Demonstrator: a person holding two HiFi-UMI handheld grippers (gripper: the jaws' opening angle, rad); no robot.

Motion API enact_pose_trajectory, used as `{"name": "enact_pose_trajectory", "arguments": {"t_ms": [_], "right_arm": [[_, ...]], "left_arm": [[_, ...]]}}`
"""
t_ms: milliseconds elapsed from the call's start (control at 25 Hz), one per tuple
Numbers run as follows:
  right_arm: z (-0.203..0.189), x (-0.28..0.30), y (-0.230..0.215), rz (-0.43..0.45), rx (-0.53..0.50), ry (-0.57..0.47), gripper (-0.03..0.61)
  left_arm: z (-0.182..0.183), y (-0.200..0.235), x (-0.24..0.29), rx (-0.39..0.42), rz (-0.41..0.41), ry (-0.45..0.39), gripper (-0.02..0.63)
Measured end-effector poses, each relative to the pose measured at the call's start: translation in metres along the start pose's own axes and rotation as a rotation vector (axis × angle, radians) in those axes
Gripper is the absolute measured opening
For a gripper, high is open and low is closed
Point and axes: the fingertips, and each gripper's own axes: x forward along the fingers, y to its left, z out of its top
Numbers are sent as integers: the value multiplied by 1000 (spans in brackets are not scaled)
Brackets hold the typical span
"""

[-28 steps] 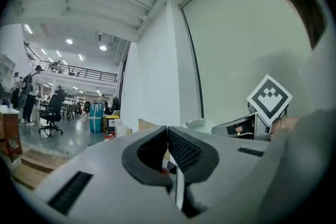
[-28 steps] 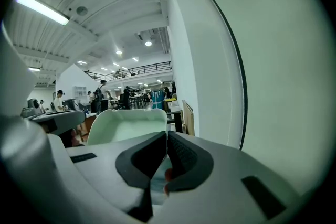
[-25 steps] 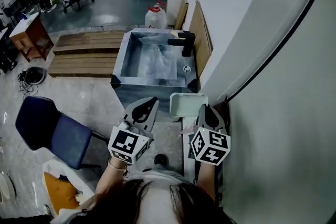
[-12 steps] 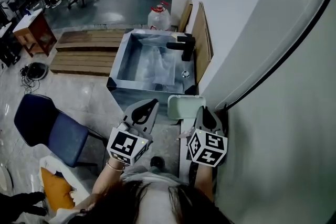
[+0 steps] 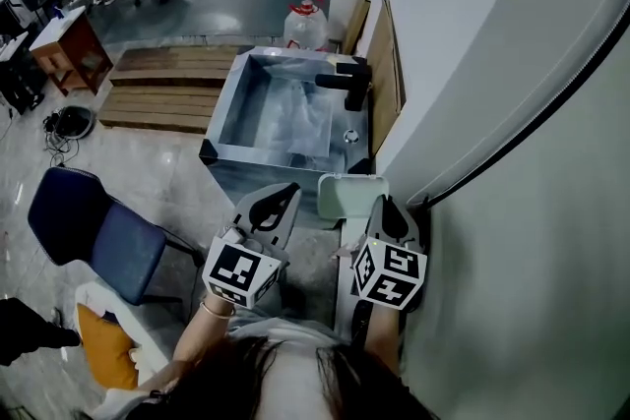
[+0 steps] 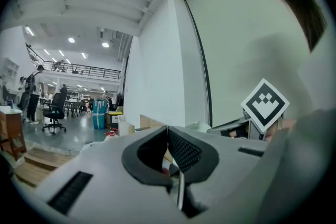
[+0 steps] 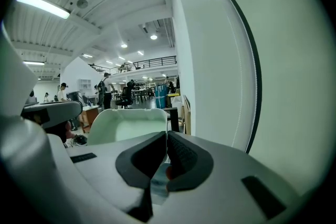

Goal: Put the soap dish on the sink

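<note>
Hardly anything has shifted over the last second. Both grippers and the soap dish sit where they were against the sink, so the gap has not closed and the placing is yet to come.

At the far left a blue chair (image 5: 87, 233) stands on the floor, well clear of the work. Next comes the left gripper (image 5: 281, 197), held up short of the sink's near edge. Its fingers (image 6: 181, 147) are pressed together with nothing between them, so it looks idle.

Beyond it stands the sink (image 5: 224, 105), a square metal basin with dark corner caps. A black faucet (image 5: 346, 84) rises from its right rim.

The soap dish (image 5: 352, 195) hangs in the air just short of the sink's near right corner and slightly to its right. It is pale green, shallow and rectangular with rounded corners. Its hollow faces up and looks empty, and it sits roughly level.

The right gripper (image 5: 385, 207) is at the dish's near edge. In the right gripper view its fingers (image 7: 181, 155) are closed on that near rim, with the tray spreading out ahead of them.

My guess is that the right rim by the faucet is the likely landing spot, and it takes only a short carry forward.
</note>
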Motion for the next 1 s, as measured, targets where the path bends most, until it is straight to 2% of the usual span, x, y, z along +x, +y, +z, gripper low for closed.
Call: {"name": "enact_pose_trajectory", "arguments": {"t_ms": [520,1000], "right_arm": [[1,30,-2,-11,-21,7,29],[3,75,-5,-26,-38,47,29]], "left_arm": [[-7,17,19,3,-5,10,9],[-15,43,61,-11,-38,23,9]]}}
